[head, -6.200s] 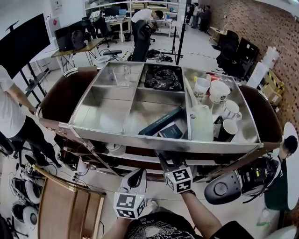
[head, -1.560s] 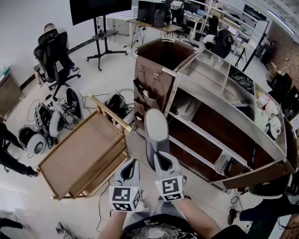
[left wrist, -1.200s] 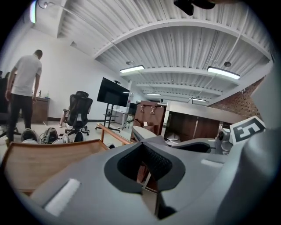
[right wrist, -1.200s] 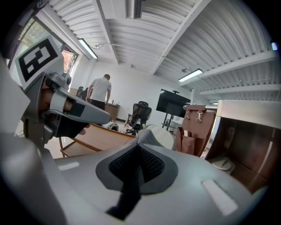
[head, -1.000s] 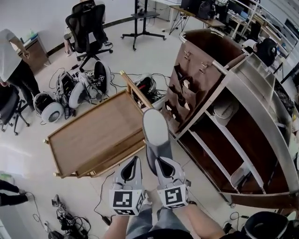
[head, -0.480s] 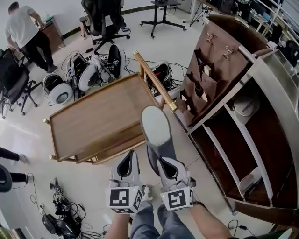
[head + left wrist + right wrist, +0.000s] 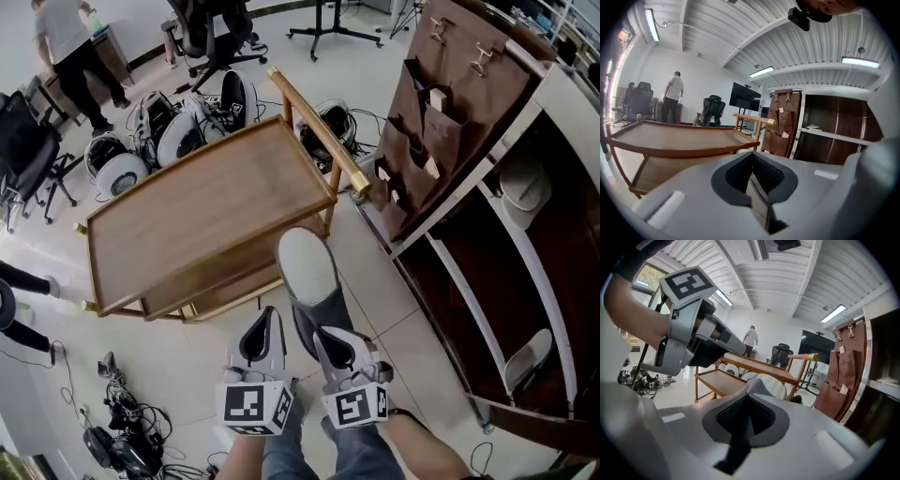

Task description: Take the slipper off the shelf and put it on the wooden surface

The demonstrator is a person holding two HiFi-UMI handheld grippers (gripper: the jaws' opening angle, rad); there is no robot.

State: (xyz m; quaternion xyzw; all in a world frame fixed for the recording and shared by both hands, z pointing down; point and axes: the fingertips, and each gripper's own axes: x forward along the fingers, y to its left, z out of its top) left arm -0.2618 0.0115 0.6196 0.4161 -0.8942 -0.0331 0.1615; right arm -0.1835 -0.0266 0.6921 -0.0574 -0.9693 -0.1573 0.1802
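From where I stand, the pale tiled floor (image 7: 370,281) spreads under a wooden trolley (image 7: 197,216). Just right of the trolley rises a tall brown shelf unit (image 7: 469,159). Beyond it are black office chairs (image 7: 211,23) and white round gear (image 7: 178,136) heaped on the floor. Strip lights (image 7: 761,71) glow on the white ribbed ceiling (image 7: 740,28) above.

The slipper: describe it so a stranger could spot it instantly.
Find the wooden cart beside the dark brown shelf unit. Just off the cart's near corner, a grey slipper with a pale sole sticks out of the right tongs, the only one held up off the shelves.
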